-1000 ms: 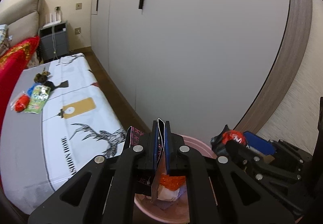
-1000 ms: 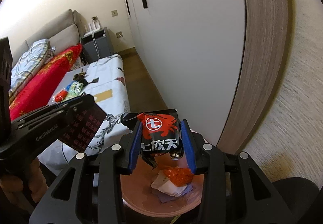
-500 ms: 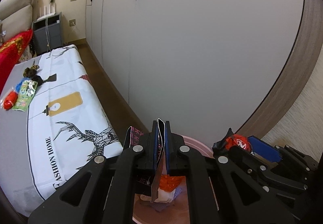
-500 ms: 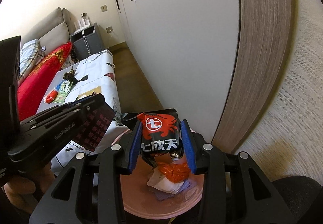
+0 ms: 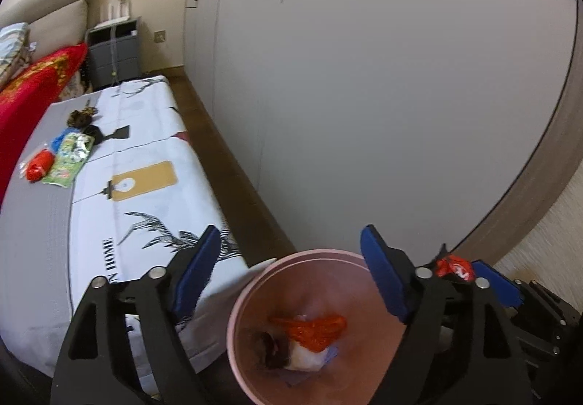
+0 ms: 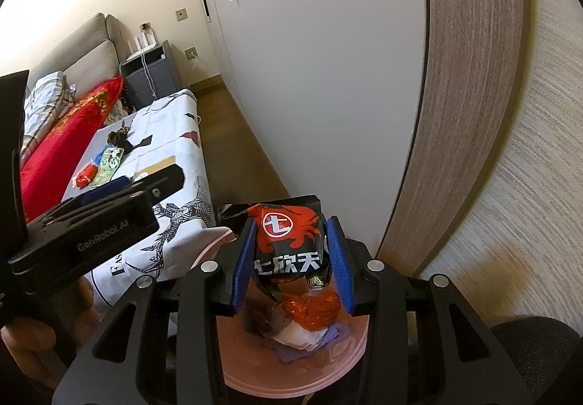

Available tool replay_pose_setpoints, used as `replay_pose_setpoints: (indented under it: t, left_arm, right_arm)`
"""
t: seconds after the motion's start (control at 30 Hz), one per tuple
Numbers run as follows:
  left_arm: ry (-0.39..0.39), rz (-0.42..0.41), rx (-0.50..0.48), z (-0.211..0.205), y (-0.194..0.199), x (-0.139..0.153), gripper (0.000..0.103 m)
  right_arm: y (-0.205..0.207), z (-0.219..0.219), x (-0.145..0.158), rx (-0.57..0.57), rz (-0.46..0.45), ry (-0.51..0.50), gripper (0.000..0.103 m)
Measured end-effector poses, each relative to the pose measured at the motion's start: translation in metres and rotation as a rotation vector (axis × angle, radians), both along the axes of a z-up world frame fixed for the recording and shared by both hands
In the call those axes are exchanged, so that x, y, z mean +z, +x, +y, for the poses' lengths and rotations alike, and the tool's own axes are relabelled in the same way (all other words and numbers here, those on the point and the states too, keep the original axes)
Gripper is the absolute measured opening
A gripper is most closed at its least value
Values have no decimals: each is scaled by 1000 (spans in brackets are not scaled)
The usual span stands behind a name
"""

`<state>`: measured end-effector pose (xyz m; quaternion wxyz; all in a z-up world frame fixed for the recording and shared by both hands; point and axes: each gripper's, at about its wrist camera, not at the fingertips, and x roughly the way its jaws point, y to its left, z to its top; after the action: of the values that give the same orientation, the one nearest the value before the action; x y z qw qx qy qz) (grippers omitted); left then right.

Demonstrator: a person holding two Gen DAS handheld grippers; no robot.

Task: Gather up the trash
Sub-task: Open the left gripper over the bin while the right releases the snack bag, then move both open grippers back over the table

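A bed (image 5: 145, 164) with a white deer-print sheet ran along a strip of wooden floor (image 5: 226, 157) – pale wardrobe doors (image 5: 364, 77) rose on the far side. A red blanket (image 5: 25, 91) lay along the bed's left edge, and a grey nightstand (image 5: 114, 53) stood by a beige headboard (image 5: 47, 18).

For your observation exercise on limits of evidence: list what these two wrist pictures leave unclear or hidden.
- Left wrist view: the dark item in the round pink plastic bin is blurred, so unidentifiable.
- Right wrist view: the black-and-red crab-print snack bag, gripped by the right tool, hides the bin's far rim.
- Both views: labels on the small wrappers on the white printed bedsheet are too small.
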<state>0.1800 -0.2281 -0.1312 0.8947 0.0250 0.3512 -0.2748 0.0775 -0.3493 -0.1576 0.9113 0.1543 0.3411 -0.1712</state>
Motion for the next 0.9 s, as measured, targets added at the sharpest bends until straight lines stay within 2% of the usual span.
replay_pose_setpoints:
  t: [0.1, 0.13, 0.17, 0.2, 0.4, 0.57, 0.7, 0.9]
  left_arm:
    - [16, -18, 22, 4, 0, 2, 85]
    - [18, -24, 27, 5, 0, 3, 86]
    - [22, -32, 31, 7, 0, 4, 89]
    - [27, -43, 39, 9, -1, 6, 90]
    - [37, -62, 57, 17, -1, 10, 90]
    - [58, -90, 101, 34, -3, 17, 94]
    - [74, -116, 162, 59, -4, 27, 94]
    - [31, -135, 292, 119, -6, 64, 95]
  right_arm:
    - [1, 0, 0, -2, -5, -5, 40]
    - [2, 0, 0, -4, -2, -8, 45]
    - [2, 0, 0, -8, -1, -11, 54]
    - [1, -1, 0, -16, -2, -15, 58]
    - [1, -4, 1, -31, -13, -17, 66]
    - [-7, -2, 8, -23, -55, -23, 86]
    - [-15, 11, 21, 37, -103, -36, 91]
    - [-10, 41, 55, 160, -185, -40, 94]
